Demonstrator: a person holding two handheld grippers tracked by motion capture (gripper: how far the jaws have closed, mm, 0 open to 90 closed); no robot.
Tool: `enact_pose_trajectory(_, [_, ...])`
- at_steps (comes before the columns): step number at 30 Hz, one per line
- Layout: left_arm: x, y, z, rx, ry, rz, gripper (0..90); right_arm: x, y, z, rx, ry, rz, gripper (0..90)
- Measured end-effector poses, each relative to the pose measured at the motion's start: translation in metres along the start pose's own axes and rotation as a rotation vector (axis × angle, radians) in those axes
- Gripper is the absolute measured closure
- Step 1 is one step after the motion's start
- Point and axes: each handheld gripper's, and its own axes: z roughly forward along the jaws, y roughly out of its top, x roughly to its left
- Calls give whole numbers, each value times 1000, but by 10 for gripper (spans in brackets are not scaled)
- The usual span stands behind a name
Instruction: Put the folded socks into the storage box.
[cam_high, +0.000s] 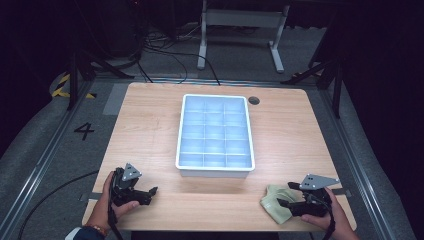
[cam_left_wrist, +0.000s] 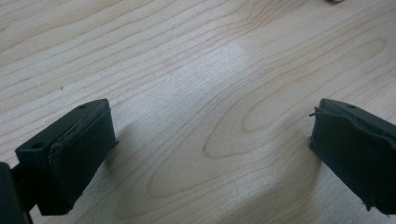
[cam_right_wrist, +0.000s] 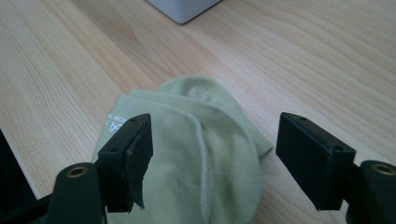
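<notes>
A pale green folded sock (cam_right_wrist: 201, 158) lies on the wooden table near its front right edge (cam_high: 274, 206). My right gripper (cam_right_wrist: 217, 133) hovers just over it with its jaws wide apart, one over the sock's left part and one past its right edge; the pads do not press on it. In the high view the right gripper (cam_high: 284, 194) points left, towards the sock. My left gripper (cam_high: 151, 195) rests at the front left, open, with bare wood between its jaws (cam_left_wrist: 210, 126). A white tray (cam_high: 215, 173) divided into several empty compartments stands mid-table.
The tray's near corner (cam_right_wrist: 184, 9) shows beyond the sock. A round cable hole (cam_high: 254, 100) sits at the table's back right. The front edge of the table runs close under both hands. Cables and a desk frame (cam_high: 240, 20) lie on the floor beyond.
</notes>
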Motion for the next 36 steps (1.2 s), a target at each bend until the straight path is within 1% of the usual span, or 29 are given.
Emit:
enact_pose_trajectory(2, [0, 0, 0, 0, 0, 0, 2, -1, 0, 3, 2, -2, 0, 274])
enact_pose_trajectory(3, [0, 0, 0, 0, 0, 0, 2, -1, 0, 6, -1, 2, 11, 258])
enact_pose_trajectory(4, [0, 0, 0, 0, 0, 0, 2, -1, 0, 6, -1, 2, 11, 258])
enact_pose_trajectory(6, [0, 0, 0, 3, -1, 1, 2, -1, 1, 10, -5, 3, 7, 254])
enact_pose_trajectory(7, [0, 0, 0, 3, -1, 1, 2, 0, 0, 16, -2, 12, -6, 246])
enact_pose_trajectory(8, [0, 0, 0, 3, -1, 1, 2, 0, 0, 16, -2, 12, -6, 246])
enact_pose_trajectory(9, [0, 0, 0, 3, -1, 1, 2, 0, 0, 19, 7, 15, -5, 241])
enact_pose_trajectory(10, [0, 0, 0, 0, 1, 1, 2, 0, 0, 22, 19, 8, -10, 228])
enact_pose_trajectory(11, [0, 0, 0, 0, 1, 1, 2, 0, 0, 22, 19, 8, -10, 228])
enact_pose_trajectory(12, [0, 0, 0, 3, -1, 1, 2, 0, 0, 24, 26, 1, -18, 200])
enact_pose_trajectory(14, [0, 0, 0, 0, 0, 0, 2, -1, -1, 25, 26, 1, -16, 187])
enact_pose_trajectory(17, [0, 0, 0, 0, 0, 0, 2, -3, -1, 27, 33, 12, -14, 166])
enact_pose_trajectory(18, [0, 0, 0, 0, 0, 1, 2, -4, -1, 27, 36, 18, -9, 166])
enact_pose_trajectory(19, [0, 0, 0, 0, -1, 1, 2, -5, -2, 28, 34, 31, -13, 175])
enact_pose_trajectory(21, [0, 0, 0, 2, -2, 1, 2, -5, -1, 28, 34, 36, -17, 189])
enact_pose_trajectory(22, [0, 0, 0, 2, -2, 1, 2, -3, 0, 27, 36, 56, -45, 293])
enact_pose_trajectory(23, [0, 0, 0, 2, -2, 1, 2, -3, 0, 27, 36, 56, -45, 293])
enact_pose_trajectory(24, [0, 0, 0, 2, -2, 1, 2, -2, 1, 26, 31, 103, -78, 446])
enact_pose_trajectory(25, [0, 0, 0, 1, -2, 0, 2, -2, 1, 26, 31, 103, -78, 446])
enact_pose_trajectory(26, [0, 0, 0, 2, -3, 1, 2, -1, 1, 26, 28, 117, -80, 482])
enact_pose_trajectory(27, [0, 0, 0, 2, -2, 2, 2, 0, 1, 26, 22, 140, -85, 545])
enact_pose_trajectory(29, [0, 0, 0, 2, -2, 1, 2, 0, 2, 26, 25, 146, -85, 561])
enact_pose_trajectory(31, [0, 0, 0, 3, -3, 1, 2, 0, 3, 26, 27, 152, -84, 612])
enact_pose_trajectory(34, [0, 0, 0, 2, -3, 1, 2, 1, 3, 27, 25, 178, -95, 700])
enact_pose_trajectory(36, [0, 0, 0, 2, -3, 1, 2, 2, 3, 27, 23, 177, -100, 715])
